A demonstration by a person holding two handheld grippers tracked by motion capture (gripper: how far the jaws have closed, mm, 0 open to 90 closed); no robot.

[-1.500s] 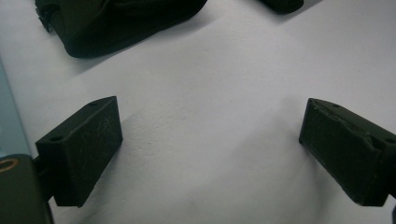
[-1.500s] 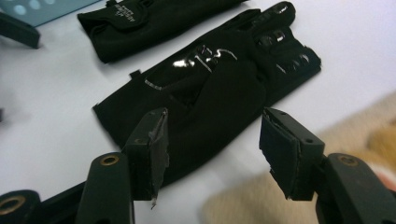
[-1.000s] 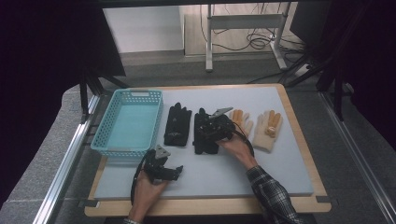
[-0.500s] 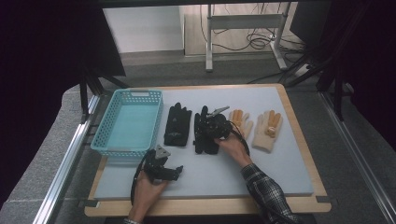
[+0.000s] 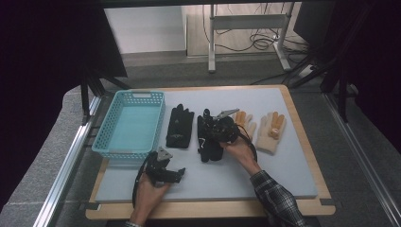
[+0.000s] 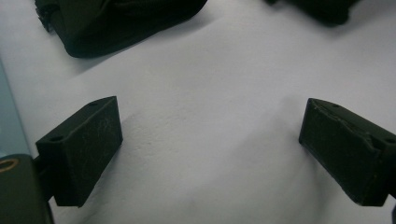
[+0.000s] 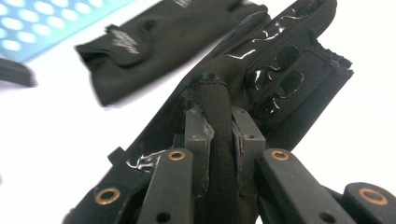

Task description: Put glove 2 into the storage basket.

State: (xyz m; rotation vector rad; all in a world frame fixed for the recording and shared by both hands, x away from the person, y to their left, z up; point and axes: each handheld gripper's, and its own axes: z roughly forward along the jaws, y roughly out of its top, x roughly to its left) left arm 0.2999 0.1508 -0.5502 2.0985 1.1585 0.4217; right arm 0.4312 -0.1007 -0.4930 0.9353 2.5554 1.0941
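Observation:
Two black gloves lie side by side mid-table. My right gripper (image 5: 216, 131) is over the right-hand black glove (image 5: 208, 147). In the right gripper view its jaws have just been closing, and my right gripper (image 7: 219, 126) is now shut on a pinched fold of that glove (image 7: 271, 65). The other black glove (image 5: 179, 126) lies flat to its left, also seen as the second black glove (image 7: 154, 51). My left gripper (image 5: 178, 174) rests near the front edge. In the left gripper view my left gripper (image 6: 210, 144) is open over bare mat.
A turquoise basket (image 5: 105, 139) stands at the left, beside the black gloves. Two tan gloves (image 5: 271, 133) lie to the right of my right hand. The grey mat (image 5: 283, 175) covers a wooden board. A metal rail runs along the table's left side.
The right gripper's jaws have gone from wide open to closed on the black glove's fold, and the hand has shifted slightly. The left gripper has stayed put.

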